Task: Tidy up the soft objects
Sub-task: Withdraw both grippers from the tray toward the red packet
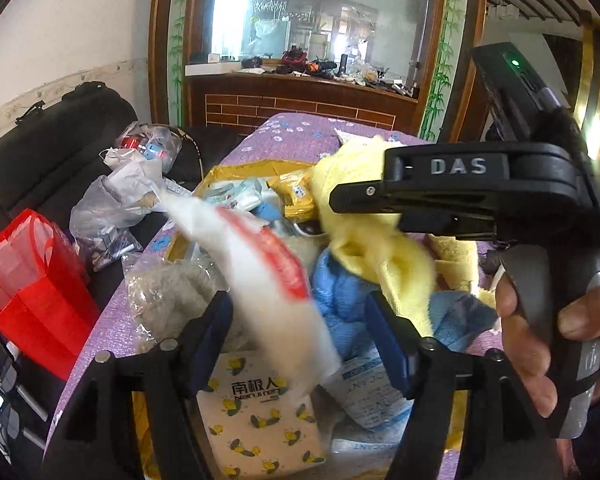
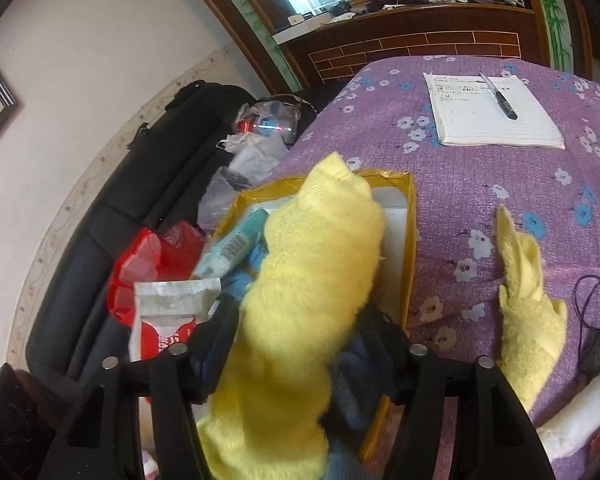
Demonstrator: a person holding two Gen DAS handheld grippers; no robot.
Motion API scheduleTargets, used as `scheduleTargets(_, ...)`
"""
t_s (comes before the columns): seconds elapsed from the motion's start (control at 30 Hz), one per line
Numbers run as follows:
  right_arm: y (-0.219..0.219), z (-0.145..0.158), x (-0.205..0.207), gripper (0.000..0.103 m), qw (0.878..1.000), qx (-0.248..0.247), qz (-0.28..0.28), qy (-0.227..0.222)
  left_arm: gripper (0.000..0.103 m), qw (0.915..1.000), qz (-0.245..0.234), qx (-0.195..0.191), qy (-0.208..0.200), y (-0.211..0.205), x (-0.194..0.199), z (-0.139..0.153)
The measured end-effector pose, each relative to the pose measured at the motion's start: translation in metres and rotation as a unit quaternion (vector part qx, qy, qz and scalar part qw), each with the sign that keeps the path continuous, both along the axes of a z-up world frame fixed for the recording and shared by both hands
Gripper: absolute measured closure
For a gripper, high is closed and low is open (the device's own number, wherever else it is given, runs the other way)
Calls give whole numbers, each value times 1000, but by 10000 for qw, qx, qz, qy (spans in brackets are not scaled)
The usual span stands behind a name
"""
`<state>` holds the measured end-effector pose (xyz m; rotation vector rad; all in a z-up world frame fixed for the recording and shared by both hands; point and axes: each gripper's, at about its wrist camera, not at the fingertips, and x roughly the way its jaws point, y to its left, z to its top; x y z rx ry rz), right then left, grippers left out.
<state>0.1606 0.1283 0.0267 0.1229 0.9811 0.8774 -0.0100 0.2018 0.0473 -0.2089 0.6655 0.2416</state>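
Sorting soft stuff into the yellow cardboard box point(image 2: 410, 216) on the purple floral surface point(image 2: 480, 168); both grippers sit over it, likely so items drop straight in. Left gripper point(image 1: 300, 332) has a white fluffy cloth with a red stripe point(image 1: 260, 264) passing between its fingers point(image 1: 210, 332), blurred; fingers stand apart and I can't see the pads pressing it, so it reads as released or slipping, not clamped. Right gripper point(image 2: 296, 344) has a yellow fleece cloth point(image 2: 308, 264) draped up between its fingers, gap visible on the left side, looks loose rather than pinched. In the left view the same gripper body reads "DAS", a person's hand point(image 1: 540, 336) wrapped on its handle. Box already holds a blue towel point(image 1: 340, 292) and packets; a white pack with lemon print point(image 1: 256, 408) reads "南极人 Nanjiren". Second yellow piece point(image 2: 528, 300) lies apart on the surface, still to be put away. Notebook point(image 2: 496, 116) with pen point(image 2: 500, 98) at the far side, handwriting too small to read. Red bag point(image 1: 32, 280) beside the surface.
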Motion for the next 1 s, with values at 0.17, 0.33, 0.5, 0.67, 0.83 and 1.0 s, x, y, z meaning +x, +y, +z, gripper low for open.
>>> scheduleTargets(0.17, -21, 13, -16, 35, 9998, 175, 14, -76, 34, 10000, -71, 48, 7, -13, -7, 6)
scheduleTargets(0.33, -47, 21, -34, 35, 9992, 385, 28, -115, 31, 9997, -110, 197, -12, -30, -20, 11)
scheduleTargets(0.5, -76, 26, -48, 34, 9985, 539, 25, -105, 31, 9994, -158, 316, -8, -45, -30, 16)
scheduleTargets(0.67, -115, 32, -58, 33, 9979, 642, 9, -111, 30, 9986, -256, 464, -69, -66, -39, 23)
scheduleTargets(0.83, -166, 35, -65, 29, 9978, 606, -116, -244, 30, 9970, -466, 598, -128, -90, -42, 31)
scheduleTargets(1.0, -244, 27, -56, 20, 9954, 448, -617, -585, 29, 9943, -879, 596, -81, -118, -37, 30)
